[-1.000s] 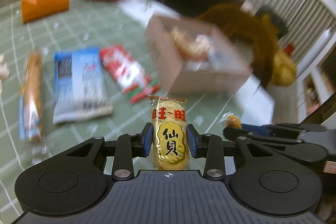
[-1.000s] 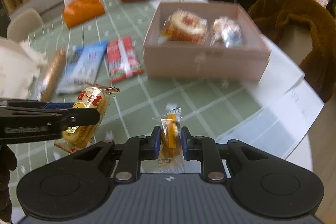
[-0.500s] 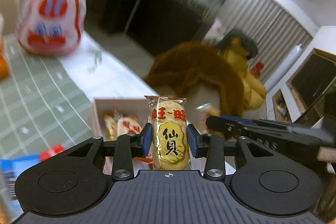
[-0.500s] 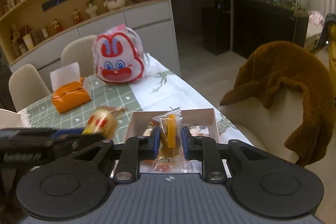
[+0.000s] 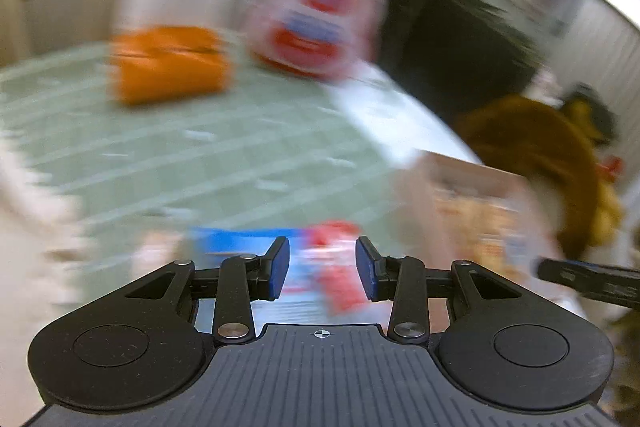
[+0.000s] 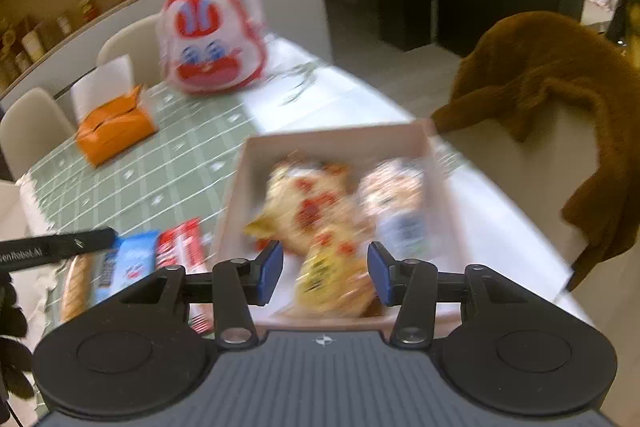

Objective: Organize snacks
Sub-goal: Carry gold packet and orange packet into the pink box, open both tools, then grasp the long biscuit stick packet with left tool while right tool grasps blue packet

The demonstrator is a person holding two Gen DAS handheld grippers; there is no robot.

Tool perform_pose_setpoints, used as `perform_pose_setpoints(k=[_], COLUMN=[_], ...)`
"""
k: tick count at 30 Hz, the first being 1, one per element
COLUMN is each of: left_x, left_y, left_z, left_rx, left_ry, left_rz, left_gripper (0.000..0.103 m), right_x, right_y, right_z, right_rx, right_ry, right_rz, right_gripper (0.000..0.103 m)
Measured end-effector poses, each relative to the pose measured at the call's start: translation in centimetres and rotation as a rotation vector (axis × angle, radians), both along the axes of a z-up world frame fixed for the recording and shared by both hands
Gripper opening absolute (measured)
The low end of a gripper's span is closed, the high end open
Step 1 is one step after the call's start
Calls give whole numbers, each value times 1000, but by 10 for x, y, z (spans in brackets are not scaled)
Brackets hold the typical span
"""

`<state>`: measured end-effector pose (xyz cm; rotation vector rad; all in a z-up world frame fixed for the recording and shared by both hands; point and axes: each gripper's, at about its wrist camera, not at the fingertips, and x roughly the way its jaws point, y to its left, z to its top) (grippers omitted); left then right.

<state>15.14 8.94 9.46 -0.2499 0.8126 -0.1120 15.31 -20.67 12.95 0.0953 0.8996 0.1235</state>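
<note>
Several crinkly wrapped snacks, among them a yellow-and-red rice cracker packet [image 6: 332,279], are already lying inside the shallow pale cardboard box [image 6: 236,203] on the green checked surface [image 6: 172,167]. A blue packet [image 6: 128,267], a red packet [image 6: 180,243] and a long brown bar [image 6: 74,287] are lying beside the box, waiting to go in. The right hand-held gripper [image 6: 325,273] is opening above the box, gripping nothing. The left hand-held gripper [image 5: 322,273] is standing spread and empty over the loose packets.
</note>
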Motion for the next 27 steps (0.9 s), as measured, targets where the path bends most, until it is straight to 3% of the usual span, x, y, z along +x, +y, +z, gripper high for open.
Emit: perform_pose_setpoints(k=[5,7,11,15,20,27], left_x=[-23,-27,-30,-29,-35,-41], left_y=[57,63,63,69,77,87], left_z=[-22,-31,-47,-61,-59,-58], left_rx=[29,40,46,10,-15,-43], left_ry=[71,91,111,116,118,139], left_rz=[131,125,82,60,48,53], left_gripper=[41,41,41,47,36,34], right_x=[-9,-9,-10,-4,9,25], right_y=[57,81,129,167,197,218], right_z=[-14,-19,-27,-37,-57,-82], right_rx=[16,21,16,23,11,-57], right_ry=[34,49,74,116,173,237], right_rz=[58,82,123,150,152,156], right_gripper=[48,49,60,65,66,70])
